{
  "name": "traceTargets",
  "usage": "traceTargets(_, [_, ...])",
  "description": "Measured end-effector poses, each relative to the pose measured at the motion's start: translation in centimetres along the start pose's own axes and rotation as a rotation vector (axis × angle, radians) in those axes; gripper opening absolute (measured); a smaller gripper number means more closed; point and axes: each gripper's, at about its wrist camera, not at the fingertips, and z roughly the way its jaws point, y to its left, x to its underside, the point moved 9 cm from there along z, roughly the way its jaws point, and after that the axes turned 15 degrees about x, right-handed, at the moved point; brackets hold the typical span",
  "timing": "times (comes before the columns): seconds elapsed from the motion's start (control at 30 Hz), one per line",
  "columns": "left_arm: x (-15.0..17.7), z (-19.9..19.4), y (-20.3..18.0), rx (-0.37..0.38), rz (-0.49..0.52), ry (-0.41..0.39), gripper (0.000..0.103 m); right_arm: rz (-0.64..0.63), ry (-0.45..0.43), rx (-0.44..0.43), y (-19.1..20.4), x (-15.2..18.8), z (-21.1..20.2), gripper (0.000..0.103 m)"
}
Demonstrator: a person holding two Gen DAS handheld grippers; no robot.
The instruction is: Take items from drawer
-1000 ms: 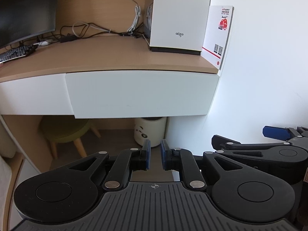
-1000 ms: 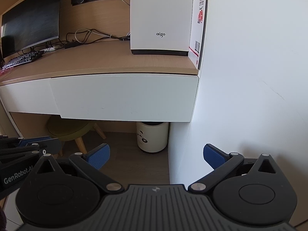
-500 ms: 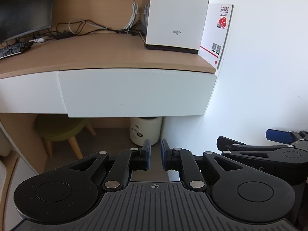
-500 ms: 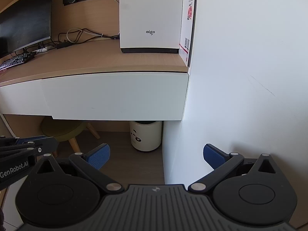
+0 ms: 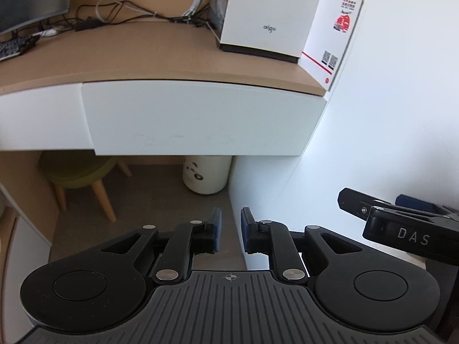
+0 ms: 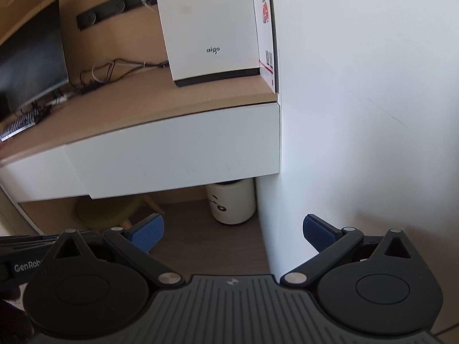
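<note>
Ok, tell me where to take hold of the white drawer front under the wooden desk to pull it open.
Grip the bottom edge of the flat white drawer front from below. No handle or knob shows on its face, and that edge hangs lower than the neighbouring white panel, with open space beneath for a claw finger.

Drawer mid-frame under desk top; box on desk upper right; bin below drawer, stool lower left

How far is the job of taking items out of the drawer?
Nothing looks done: the white drawer under the desk is closed, no items visible. Neither gripper holds anything; the left gripper is nearly shut, the right gripper open, both short of the drawer. Left: opening it, taking items out.
</note>
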Motion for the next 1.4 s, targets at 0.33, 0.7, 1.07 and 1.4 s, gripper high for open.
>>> traceTargets(0.33, [-1.5,-1.2,1.6,0.006,0.083,0.009,0.016,0.003,0.029,0.008,1.2,0.2,0.1,0.103])
traceTargets(0.7, [-3.6,-2.2,7.4,-0.044,0.043,-0.023,0.016,-0.042,-0.022,0.006,6.6,-3.4,-0.3,0.103])
traceTargets(1.07, [-10.2,-2.0,19.2,-0.040,-0.140,-0.121,0.016,-0.129,0.007,0.067,14.8,-6.7,1.5,0.103])
traceTargets(1.4, [-15.3,0.7,24.7,-0.033,-0.198,-0.163,0.016,-0.268,-0.011,0.131,19.7,-7.6,0.3,0.103])
